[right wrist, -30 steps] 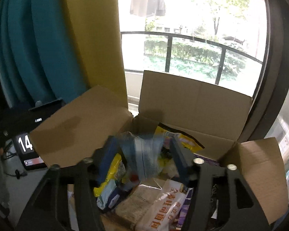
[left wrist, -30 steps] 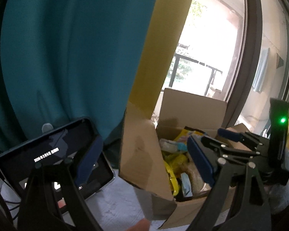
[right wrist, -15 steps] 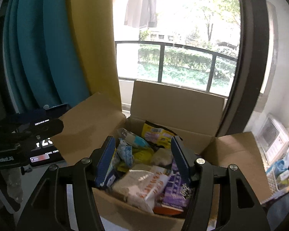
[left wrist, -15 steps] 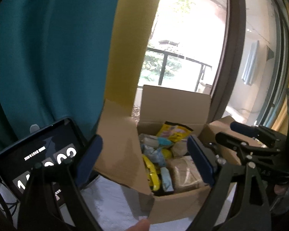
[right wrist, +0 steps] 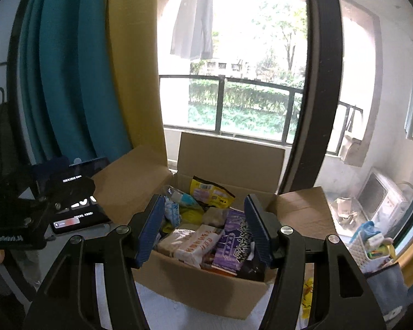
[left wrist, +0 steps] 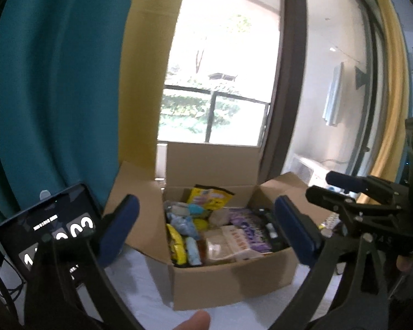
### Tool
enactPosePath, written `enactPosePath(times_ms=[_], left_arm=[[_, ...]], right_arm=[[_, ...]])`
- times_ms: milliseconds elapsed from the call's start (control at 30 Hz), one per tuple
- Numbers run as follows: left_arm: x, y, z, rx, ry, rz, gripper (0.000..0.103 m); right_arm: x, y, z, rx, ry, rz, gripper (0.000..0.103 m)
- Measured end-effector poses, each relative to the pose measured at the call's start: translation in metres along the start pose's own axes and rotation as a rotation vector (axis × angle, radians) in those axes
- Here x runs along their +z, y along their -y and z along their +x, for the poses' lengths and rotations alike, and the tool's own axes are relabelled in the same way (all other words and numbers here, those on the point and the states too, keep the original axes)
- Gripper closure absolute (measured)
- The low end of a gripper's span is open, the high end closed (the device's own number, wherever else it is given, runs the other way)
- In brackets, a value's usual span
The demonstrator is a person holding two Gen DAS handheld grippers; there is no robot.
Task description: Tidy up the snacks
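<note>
An open brown cardboard box (right wrist: pixel 195 288) with its flaps spread was seen standing on a white surface (left wrist: pixel 151 283) in front of the window. It was packed with snack packets: a yellow foil bag (right wrist: pixel 210 192) stood upright against the far wall of the box, a white and red wrapped packet (right wrist: pixel 199 243) lay near the front wall, and a purple printed packet (right wrist: pixel 236 238) lay just to the right of that one. The left hand-held gripper (left wrist: pixel 206 228) was held before the box with its blue-padded fingers spread wide and nothing between them. The right hand-held gripper (right wrist: pixel 203 231) was held above the front of the box, its jaws likewise parted and empty. A black tablet with white digits (left wrist: pixel 49 228) was propped to the left of the box, against a teal curtain (left wrist: pixel 55 82)
</note>
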State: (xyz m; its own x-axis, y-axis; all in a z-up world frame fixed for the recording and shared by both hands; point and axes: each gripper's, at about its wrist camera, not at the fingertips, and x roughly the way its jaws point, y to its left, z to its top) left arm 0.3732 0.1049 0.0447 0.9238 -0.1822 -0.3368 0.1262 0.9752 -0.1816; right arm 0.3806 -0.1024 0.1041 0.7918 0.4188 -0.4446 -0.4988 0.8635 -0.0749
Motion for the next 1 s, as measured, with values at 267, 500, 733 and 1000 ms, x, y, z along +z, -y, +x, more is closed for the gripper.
enactPosePath(times_ms=[267, 500, 733, 1000], left_arm=[[0.003, 0.023, -0.041, -0.014, 0.055, -0.001, 0.002], [-0.004, 0.039, -0.073, -0.023, 0.066, -0.008, 0.002], [-0.016, 0.060, -0.103, 0.022, 0.077, 0.023, 0.002], [-0.047, 0.089, -0.156, 0.038, 0.090, 0.062, 0.002]], right_arm=[[-0.009, 0.004, -0.044, 0.003, 0.050, 0.015, 0.038], [-0.022, 0.003, -0.081, 0.000, 0.086, 0.027, 0.037], [-0.034, -0.001, -0.122, -0.003, 0.120, 0.025, 0.037], [-0.061, -0.009, -0.165, -0.019, 0.150, 0.045, 0.037]])
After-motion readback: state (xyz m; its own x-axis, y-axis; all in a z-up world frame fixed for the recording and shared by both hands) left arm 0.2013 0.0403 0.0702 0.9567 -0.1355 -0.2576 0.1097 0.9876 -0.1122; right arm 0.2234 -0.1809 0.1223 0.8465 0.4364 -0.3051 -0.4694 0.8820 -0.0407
